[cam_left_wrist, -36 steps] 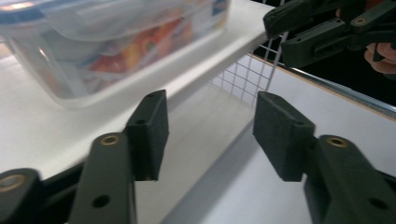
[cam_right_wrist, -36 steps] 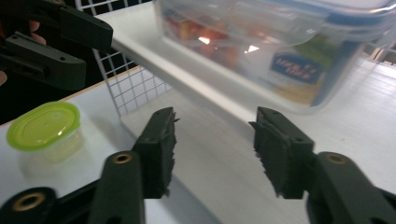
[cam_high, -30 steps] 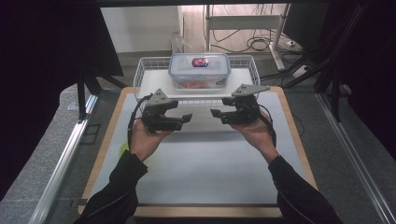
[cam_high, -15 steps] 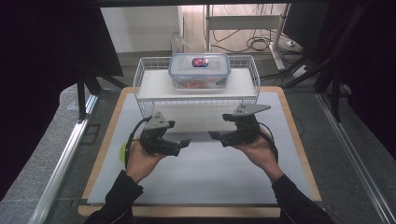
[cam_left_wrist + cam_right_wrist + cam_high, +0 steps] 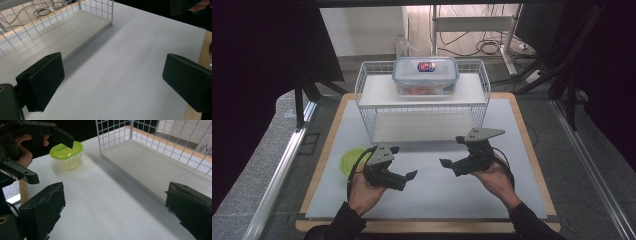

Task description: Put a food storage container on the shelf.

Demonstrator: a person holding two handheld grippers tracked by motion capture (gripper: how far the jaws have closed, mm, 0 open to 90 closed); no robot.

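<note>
White counter (image 5: 432, 200) ahead: green-lidded tub (image 5: 348, 161) near its left edge, just beside the left tongs (image 5: 408, 176); both tongs, right (image 5: 446, 164) too, just opened, empty.

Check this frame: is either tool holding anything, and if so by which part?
Nothing is held. The left tool and right tool both stand open above the white mat, their jaws having just been opening with nothing between them. The green-lidded container sits untouched.

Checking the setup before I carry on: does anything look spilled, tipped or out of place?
Nothing stands out. The clip-lid food box sits upright on the wire rack, the green-lidded tub stands upright on the white mat, and both grippers, left and right, are open and hold nothing.
</note>
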